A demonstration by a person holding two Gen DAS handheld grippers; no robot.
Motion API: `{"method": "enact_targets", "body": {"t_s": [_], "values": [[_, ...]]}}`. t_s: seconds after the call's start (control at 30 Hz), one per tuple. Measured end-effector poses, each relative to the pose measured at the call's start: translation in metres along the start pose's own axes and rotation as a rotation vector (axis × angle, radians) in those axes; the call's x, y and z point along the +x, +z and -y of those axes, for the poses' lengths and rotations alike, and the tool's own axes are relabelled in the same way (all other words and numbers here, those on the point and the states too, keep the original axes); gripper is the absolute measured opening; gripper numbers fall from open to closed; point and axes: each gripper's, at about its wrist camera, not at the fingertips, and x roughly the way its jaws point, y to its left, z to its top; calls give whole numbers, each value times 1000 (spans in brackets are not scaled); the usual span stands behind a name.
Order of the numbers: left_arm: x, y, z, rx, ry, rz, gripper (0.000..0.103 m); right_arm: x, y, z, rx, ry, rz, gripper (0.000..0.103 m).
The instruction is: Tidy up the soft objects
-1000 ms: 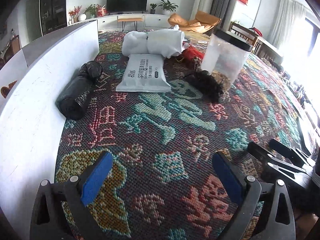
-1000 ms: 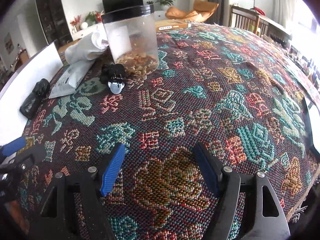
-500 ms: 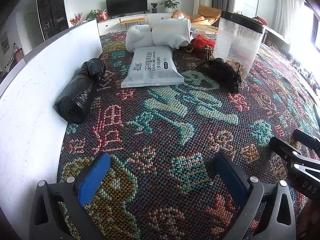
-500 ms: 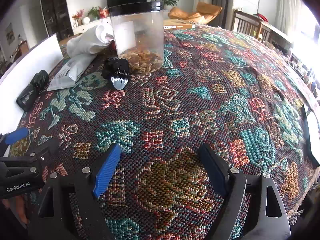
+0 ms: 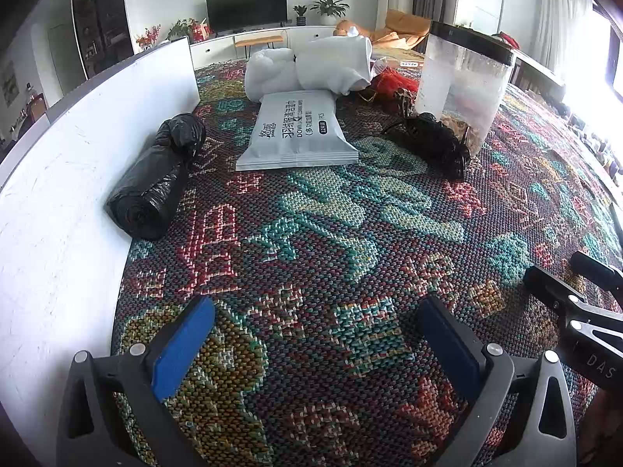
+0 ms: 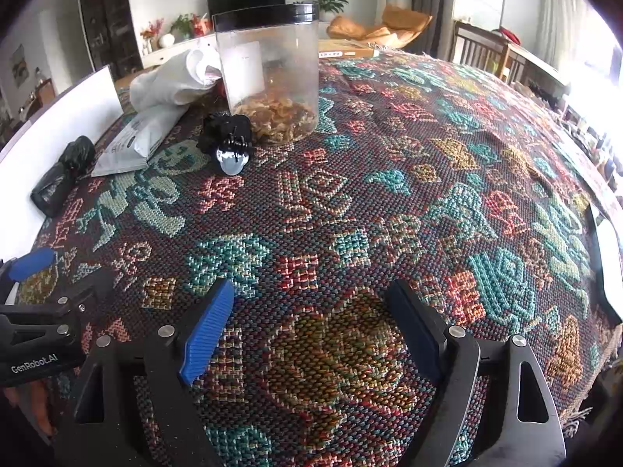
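Note:
On the patterned cloth lie a roll of black bin bags [image 5: 157,183] [image 6: 62,177], a grey pack of wipes [image 5: 298,132] [image 6: 136,142], a white cloth bundle [image 5: 311,68] [image 6: 175,78], a black mesh item with a hair claw [image 5: 436,144] [image 6: 227,142], and something red [image 5: 391,81] behind it. My left gripper [image 5: 315,338] is open and empty, low at the near edge, far from them all. My right gripper [image 6: 311,327] is open and empty beside it. Each gripper shows in the other's view: the right one [image 5: 576,311], the left one [image 6: 35,311].
A clear jar with a black lid [image 5: 463,81] [image 6: 272,74], holding dried bits, stands by the mesh item. A white board [image 5: 58,179] [image 6: 50,136] walls the left side. A white-edged flat object [image 6: 609,257] lies at the table's right edge. Chairs and a sofa stand beyond.
Both grippers have drawn back and tilted a little; the objects look slightly farther and more centred. Nothing on the cloth has moved. Both jaws stay open.

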Motion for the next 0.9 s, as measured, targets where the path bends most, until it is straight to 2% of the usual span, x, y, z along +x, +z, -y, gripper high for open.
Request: {"method": "enact_targets", "body": {"t_s": [0.8, 0.9], "values": [[1, 0, 2, 2, 1, -2, 103, 1, -1, 1, 2, 2, 2, 86], [2, 3, -1, 44, -20, -30, 103, 0, 0, 4, 12, 17, 2, 86]]}}
